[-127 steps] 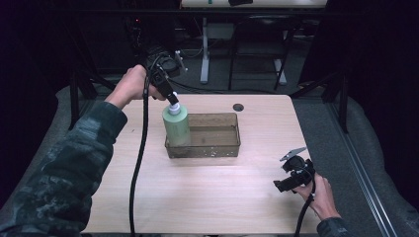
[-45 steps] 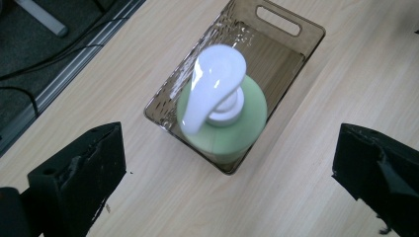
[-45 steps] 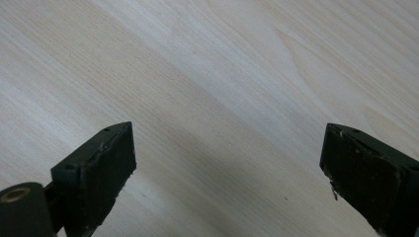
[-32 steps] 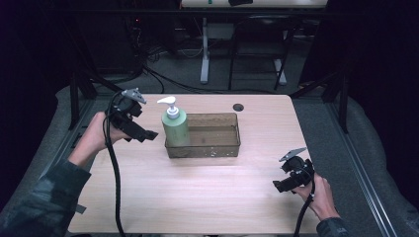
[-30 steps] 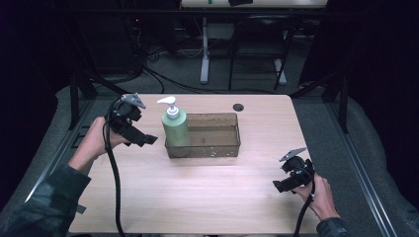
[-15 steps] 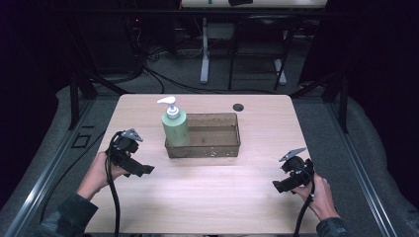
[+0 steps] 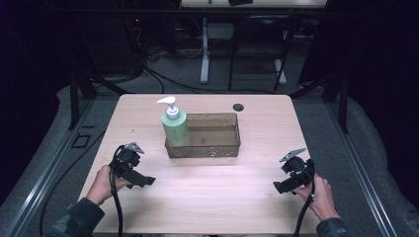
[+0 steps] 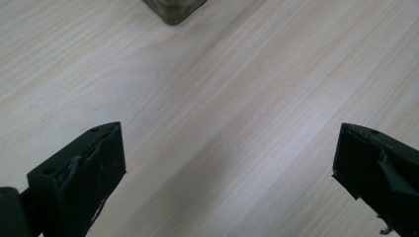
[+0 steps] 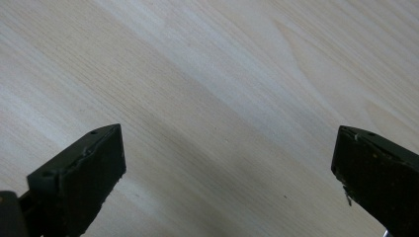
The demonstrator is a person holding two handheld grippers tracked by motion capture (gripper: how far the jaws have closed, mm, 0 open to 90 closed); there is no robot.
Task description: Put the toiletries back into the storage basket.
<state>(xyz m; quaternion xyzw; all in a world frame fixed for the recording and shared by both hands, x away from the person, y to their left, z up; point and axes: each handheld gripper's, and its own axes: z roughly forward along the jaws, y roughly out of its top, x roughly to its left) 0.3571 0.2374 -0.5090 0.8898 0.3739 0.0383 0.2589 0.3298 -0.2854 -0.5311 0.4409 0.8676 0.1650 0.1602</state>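
Both of my grippers sit low over the table [image 7: 207,202] with nothing in them. My left gripper [image 7: 143,180] is near the table's left edge, toward the near-left corner, and its jaws point across the wood toward the middle. In the left gripper view its jaws stand wide apart with bare wood grain between them, and a corner of the tray [image 8: 174,11] shows at the top edge of that view. My right gripper [image 7: 279,186] is near the right edge, toward the near-right corner, well apart from the left one. In the right gripper view its jaws are spread just as wide, again with bare wood between them.

One green soap bottle [image 7: 175,126] with a white pump top stands upright inside the tray [image 7: 217,148], at the tray's left end. The tray is a clear brownish box in the middle of the table, somewhat toward the far edge. Beyond it, near the far edge, lies a small dark round thing [image 7: 238,106].
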